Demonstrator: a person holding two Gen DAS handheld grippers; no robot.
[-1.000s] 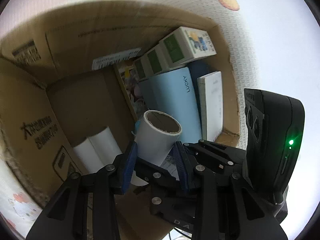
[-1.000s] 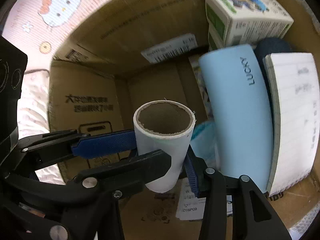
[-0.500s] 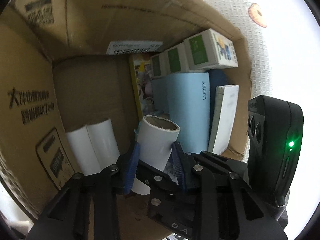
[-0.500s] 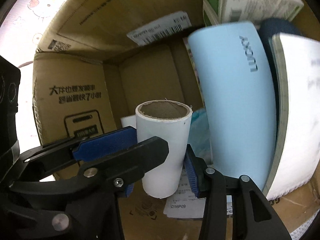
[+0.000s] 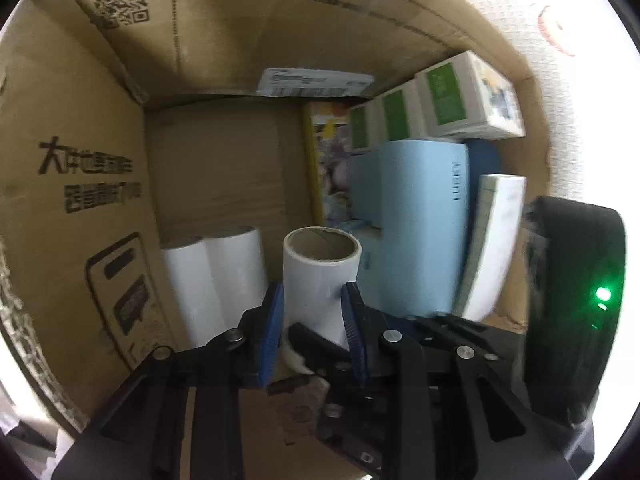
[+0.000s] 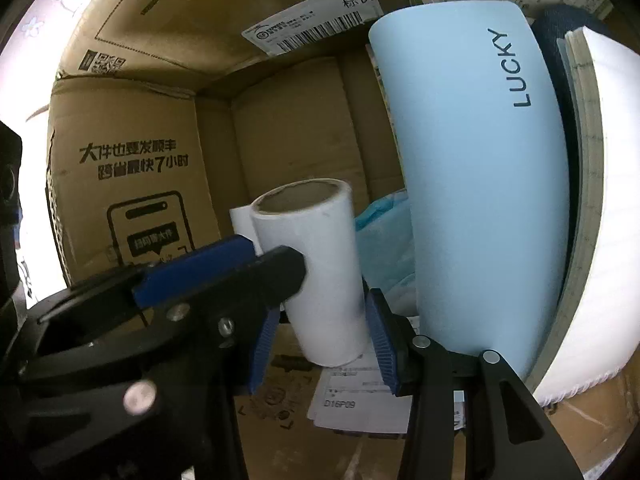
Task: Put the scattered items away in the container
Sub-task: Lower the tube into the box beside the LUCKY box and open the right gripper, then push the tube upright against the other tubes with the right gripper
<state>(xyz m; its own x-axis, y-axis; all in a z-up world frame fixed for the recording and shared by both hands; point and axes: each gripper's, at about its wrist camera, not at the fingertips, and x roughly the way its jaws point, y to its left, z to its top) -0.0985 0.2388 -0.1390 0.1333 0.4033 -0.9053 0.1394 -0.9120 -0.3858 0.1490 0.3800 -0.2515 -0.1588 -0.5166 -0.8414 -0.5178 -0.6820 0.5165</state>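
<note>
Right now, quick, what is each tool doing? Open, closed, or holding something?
Left tool: jaws have just been closing, pads now on the white roll.
Right tool: closed on that same white roll.

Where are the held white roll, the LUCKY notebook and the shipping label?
held white roll (image 6: pixel 320 264), right wrist view, side wall.
LUCKY notebook (image 6: pixel 480 160), right wrist view, light blue cover.
shipping label (image 6: pixel 316 20), right wrist view, barcode strip.
</note>
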